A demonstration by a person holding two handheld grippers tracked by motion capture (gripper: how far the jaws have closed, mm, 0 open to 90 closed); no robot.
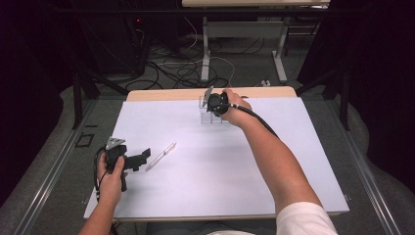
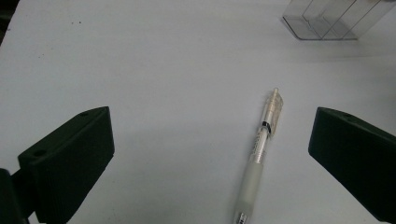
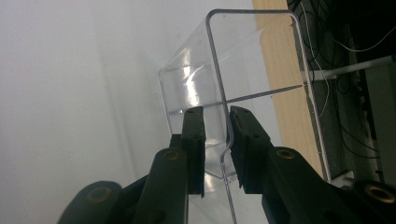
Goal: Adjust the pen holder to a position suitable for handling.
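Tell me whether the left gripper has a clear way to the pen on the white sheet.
Probably yes. The left gripper has its jaws open, and the pen lies just ahead between them on the bare white sheet, with nothing in between.

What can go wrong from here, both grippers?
1. The right gripper straddles a thin wall of the clear holder near its edge; a pull might tip or slide the light holder.
2. The pen lies off-centre between the open jaws of the left gripper, nearer one jaw; closing now could roll it away.
3. The pen's round barrel on the smooth white table may slip.
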